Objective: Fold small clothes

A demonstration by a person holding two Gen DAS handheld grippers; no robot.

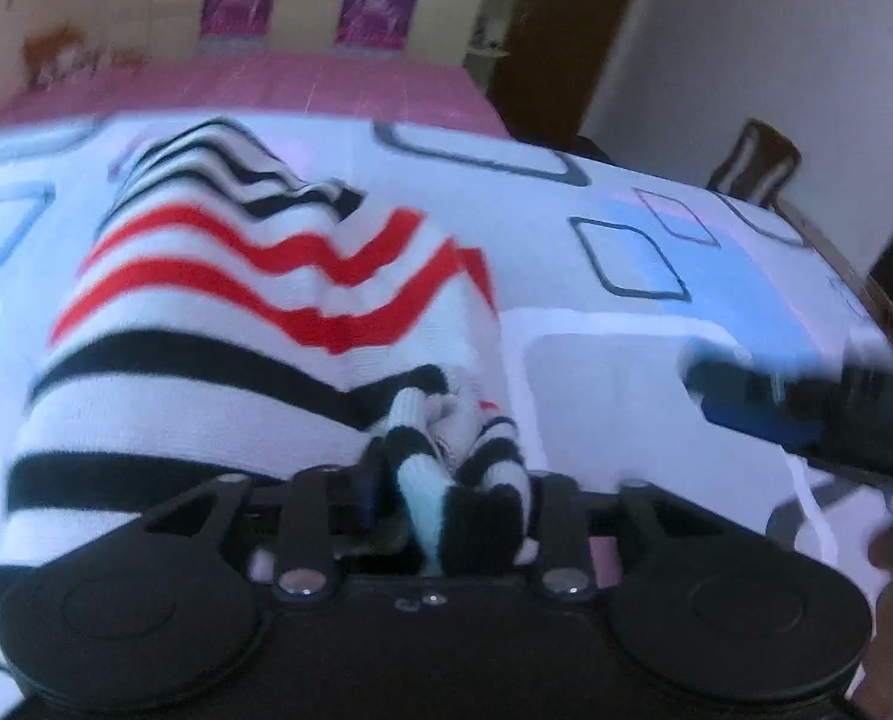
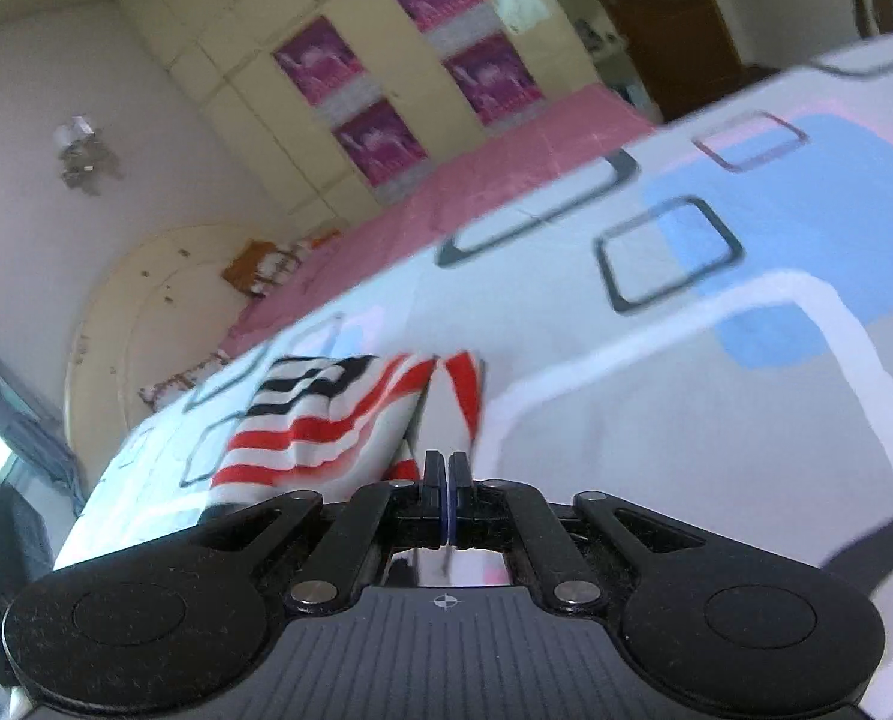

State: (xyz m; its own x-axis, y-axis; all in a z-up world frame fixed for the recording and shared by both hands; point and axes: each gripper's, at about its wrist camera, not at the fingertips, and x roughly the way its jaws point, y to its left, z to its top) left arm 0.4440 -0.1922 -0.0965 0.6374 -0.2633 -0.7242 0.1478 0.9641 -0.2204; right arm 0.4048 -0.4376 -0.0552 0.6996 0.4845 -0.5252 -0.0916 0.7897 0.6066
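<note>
A small white knit sweater (image 1: 218, 312) with red and black stripes lies bunched on the patterned bed sheet (image 1: 596, 372). My left gripper (image 1: 452, 498) is shut on a bunched fold of the sweater, which fills the space between its fingers. In the right wrist view the sweater (image 2: 320, 420) lies ahead and to the left. My right gripper (image 2: 445, 474) has its fingers pressed together, with the sweater's red-striped edge just beyond the tips; whether cloth is pinched between them is hidden. The right gripper also shows, blurred, in the left wrist view (image 1: 806, 396).
The sheet is white with blue, grey and pink rounded squares. A pink blanket (image 1: 254, 84) covers the far part of the bed. A cream wardrobe with magenta panels (image 2: 398, 84) stands behind. A wooden chair (image 1: 758, 162) and a dark door are at the right.
</note>
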